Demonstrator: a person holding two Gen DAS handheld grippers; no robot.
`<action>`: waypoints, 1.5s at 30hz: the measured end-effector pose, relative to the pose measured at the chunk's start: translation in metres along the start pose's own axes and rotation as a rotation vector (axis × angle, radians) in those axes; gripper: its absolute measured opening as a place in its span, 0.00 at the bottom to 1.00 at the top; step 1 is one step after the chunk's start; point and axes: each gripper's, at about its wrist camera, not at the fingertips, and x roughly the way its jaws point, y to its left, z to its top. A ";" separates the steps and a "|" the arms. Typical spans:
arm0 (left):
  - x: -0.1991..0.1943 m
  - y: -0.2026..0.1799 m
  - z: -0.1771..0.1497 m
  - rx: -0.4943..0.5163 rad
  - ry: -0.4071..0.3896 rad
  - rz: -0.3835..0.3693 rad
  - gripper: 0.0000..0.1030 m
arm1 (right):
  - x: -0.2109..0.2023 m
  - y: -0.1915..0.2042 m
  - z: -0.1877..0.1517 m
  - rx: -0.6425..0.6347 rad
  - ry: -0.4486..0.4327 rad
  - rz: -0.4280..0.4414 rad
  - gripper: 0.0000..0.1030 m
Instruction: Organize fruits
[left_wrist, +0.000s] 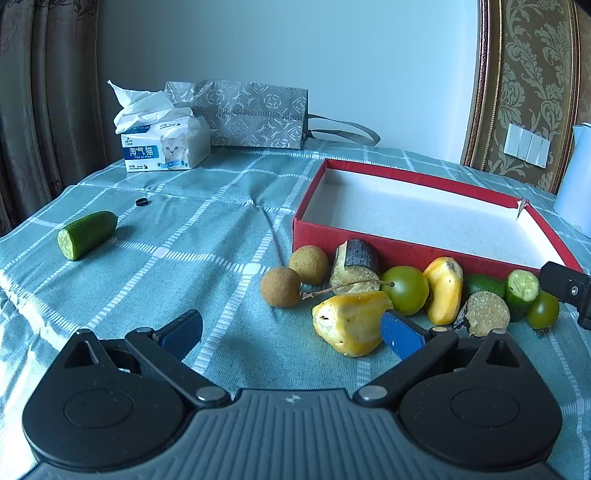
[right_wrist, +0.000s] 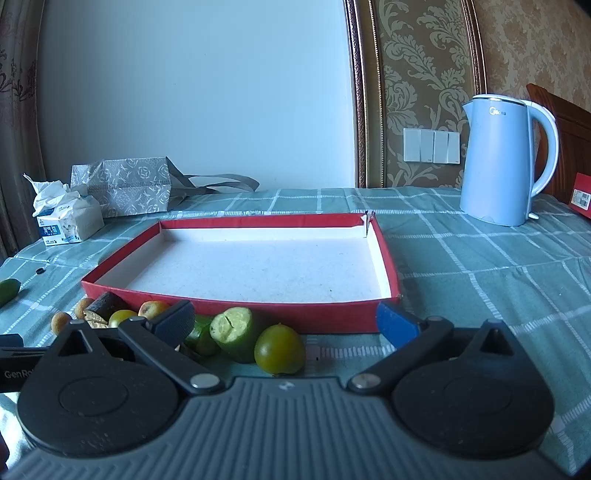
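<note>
A shallow red box (left_wrist: 384, 245) (right_wrist: 325, 315) with a white inside sits empty on the checked cloth. Along its near wall lies a heap of produce: two brown longans (left_wrist: 280, 287), aubergine chunks (left_wrist: 356, 266), yellow fruit pieces (left_wrist: 349, 323), green round fruits (left_wrist: 406, 290) (right_wrist: 279, 349) and cucumber pieces (left_wrist: 521, 290) (right_wrist: 234, 332). One cucumber piece (left_wrist: 86, 234) lies apart at the left. My left gripper (left_wrist: 291, 334) is open, its right finger beside the nearest yellow piece. My right gripper (right_wrist: 286, 325) is open, low over the green fruit and cucumber.
A tissue pack (left_wrist: 164, 146) and a patterned grey bag (left_wrist: 251, 114) stand at the back left. A pale blue kettle (right_wrist: 504, 158) stands at the back right beside a red box (right_wrist: 583, 197). A small black ring (left_wrist: 141, 201) lies on the cloth.
</note>
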 end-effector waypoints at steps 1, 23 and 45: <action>0.000 0.000 0.000 0.000 -0.001 0.001 1.00 | 0.000 0.000 0.000 0.000 0.000 0.000 1.00; -0.001 0.000 0.000 -0.003 0.000 0.001 1.00 | 0.000 0.003 -0.002 -0.020 0.000 0.009 1.00; -0.017 0.022 0.002 -0.032 -0.116 -0.044 1.00 | -0.004 0.024 -0.005 -0.104 0.018 0.149 1.00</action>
